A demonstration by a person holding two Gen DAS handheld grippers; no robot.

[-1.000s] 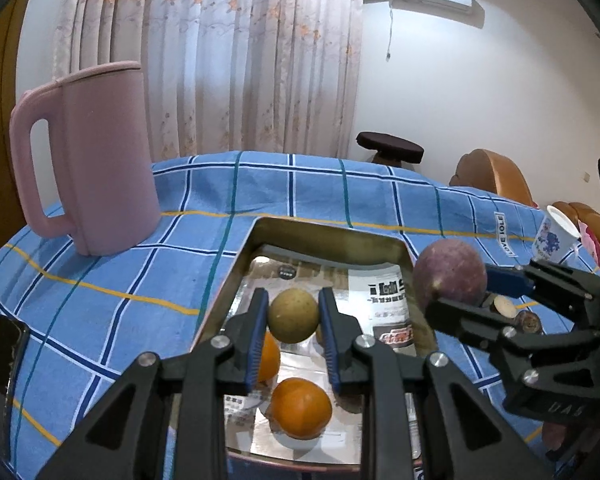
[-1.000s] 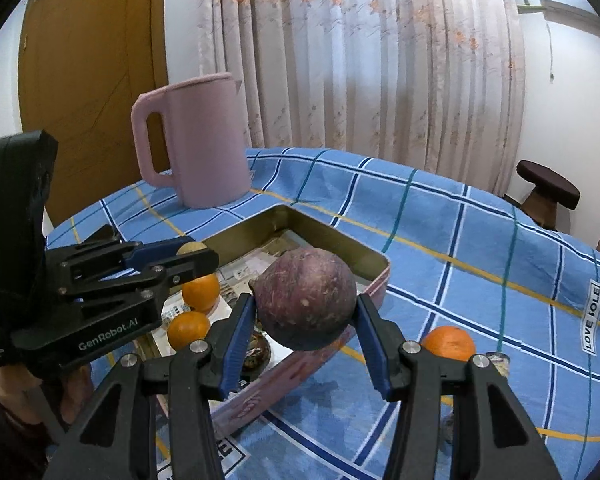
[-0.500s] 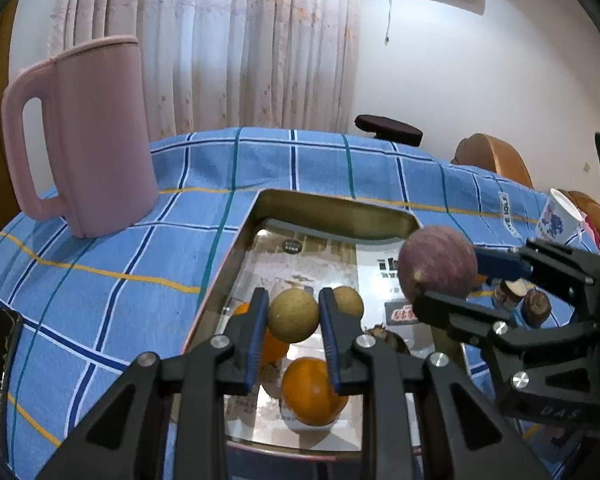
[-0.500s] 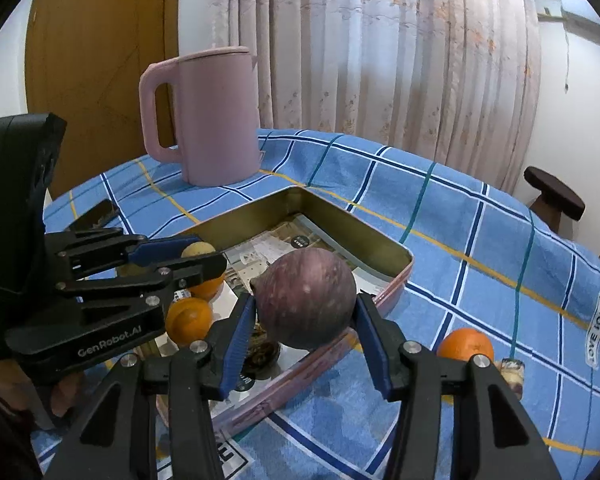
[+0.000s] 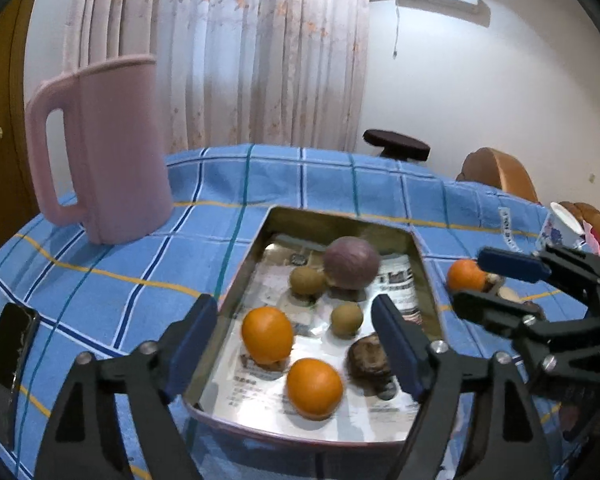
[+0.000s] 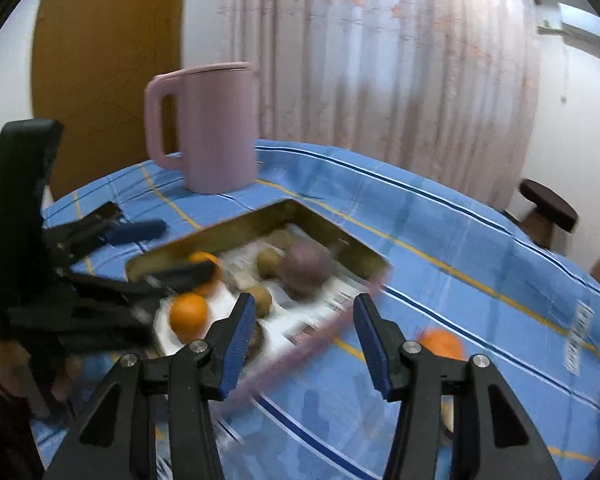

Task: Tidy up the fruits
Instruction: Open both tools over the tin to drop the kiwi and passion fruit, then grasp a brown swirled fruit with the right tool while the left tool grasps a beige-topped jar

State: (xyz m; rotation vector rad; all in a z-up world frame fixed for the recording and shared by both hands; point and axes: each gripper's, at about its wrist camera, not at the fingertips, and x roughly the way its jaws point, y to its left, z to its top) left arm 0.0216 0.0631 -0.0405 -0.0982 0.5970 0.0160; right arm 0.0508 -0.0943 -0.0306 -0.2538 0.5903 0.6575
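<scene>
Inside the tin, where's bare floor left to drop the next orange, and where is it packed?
In the tin, bare floor lies along the far wall, behind the purple fruit, and in the near right corner, beyond the dark fruit. The near left is packed: two oranges. The middle is tight between two small brown fruits.

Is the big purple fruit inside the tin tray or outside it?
Inside: the purple fruit rests on the paper lining of the tin tray.
</scene>
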